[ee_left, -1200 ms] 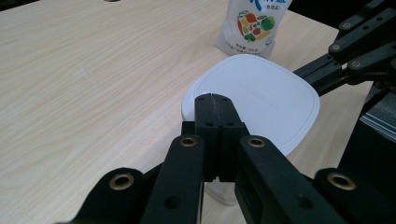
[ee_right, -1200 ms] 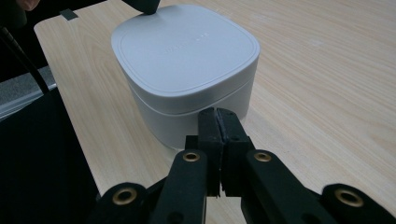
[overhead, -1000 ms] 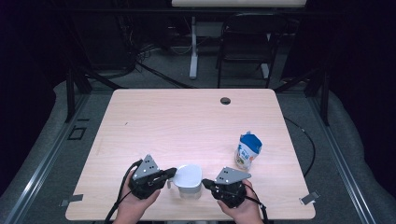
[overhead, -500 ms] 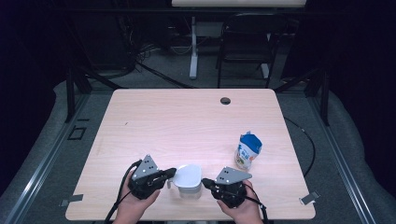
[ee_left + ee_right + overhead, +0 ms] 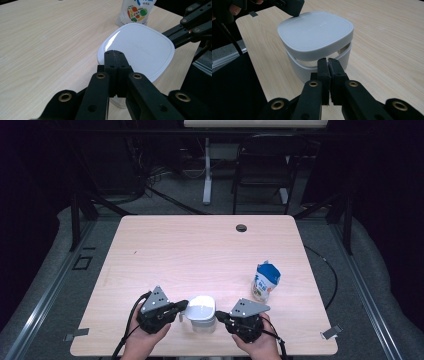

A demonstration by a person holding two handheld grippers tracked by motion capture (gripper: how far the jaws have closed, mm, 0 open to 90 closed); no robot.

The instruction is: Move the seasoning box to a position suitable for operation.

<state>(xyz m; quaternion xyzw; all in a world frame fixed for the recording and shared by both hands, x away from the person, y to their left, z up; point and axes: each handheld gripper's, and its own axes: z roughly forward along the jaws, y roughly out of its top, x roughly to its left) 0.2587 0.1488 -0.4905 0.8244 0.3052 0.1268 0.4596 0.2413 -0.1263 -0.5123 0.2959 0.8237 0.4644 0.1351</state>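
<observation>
In the high view, a white lidded container (image 5: 201, 312) stands near the near edge of the tabletop (image 5: 200, 255), about midway along it. The left hand-held gripper (image 5: 181, 305) meets its left side at the lid's rim, and the right hand-held gripper (image 5: 218, 315) points at its right side. A white pouch with a blue top (image 5: 264, 281) stands upright towards the right edge, apart from the container; its writing is too small to read here.

In the left gripper view, the left hand-held gripper (image 5: 115, 51) has its jaws pressed together, tips at the edge of the white lid (image 5: 140, 48). Faint embossed lettering crosses the lid but cannot be read. Behind it the pouch (image 5: 136, 11) shows printed vegetables and part of a blue character.

In the right gripper view, the right hand-held gripper (image 5: 328, 60) also has its jaws together, tips just before the container's wall (image 5: 322, 65). The lid (image 5: 314, 32) carries pale, illegible embossed writing.
</observation>
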